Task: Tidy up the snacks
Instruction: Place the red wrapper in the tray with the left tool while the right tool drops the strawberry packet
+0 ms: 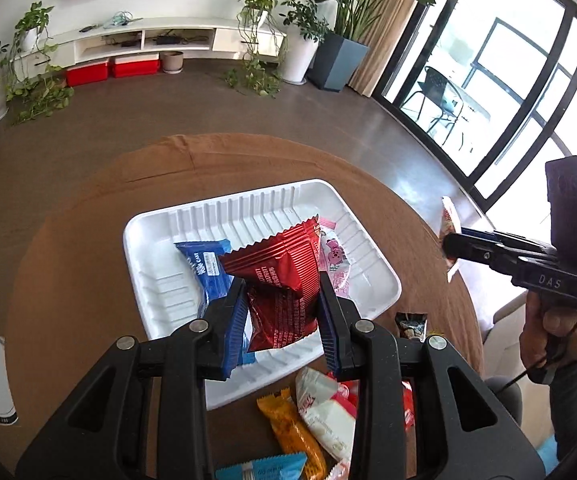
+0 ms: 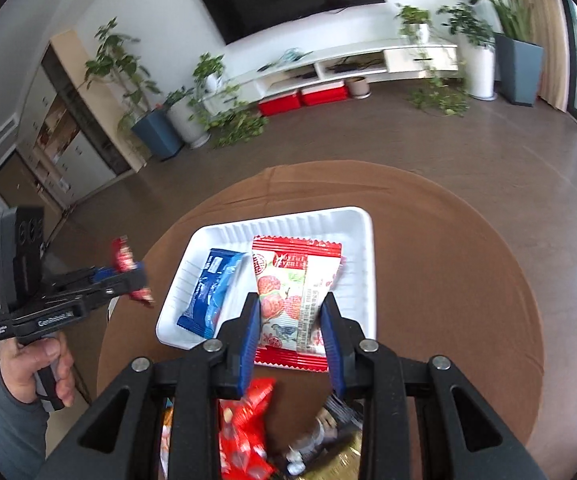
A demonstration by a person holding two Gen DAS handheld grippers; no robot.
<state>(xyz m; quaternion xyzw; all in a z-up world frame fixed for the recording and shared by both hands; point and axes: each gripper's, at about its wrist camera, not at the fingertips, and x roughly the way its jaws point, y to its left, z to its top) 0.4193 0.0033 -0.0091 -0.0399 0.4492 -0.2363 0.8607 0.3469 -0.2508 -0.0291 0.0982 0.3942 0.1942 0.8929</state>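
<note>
Now we hold a red packet (image 1: 282, 280) and a strawberry packet (image 2: 296, 300) clamped between each gripper's fingers, beyond them the white tray (image 1: 144, 232); slippery wrappers may slip and drop short.

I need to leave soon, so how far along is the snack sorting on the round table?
Done: a blue snack packet lies in the white foam tray. In hand: the left claw grips a red foil packet; the right claw grips a red-and-white fruit-print packet. Left: several loose packets, including an orange one, lie on the brown tablecloth.
</note>
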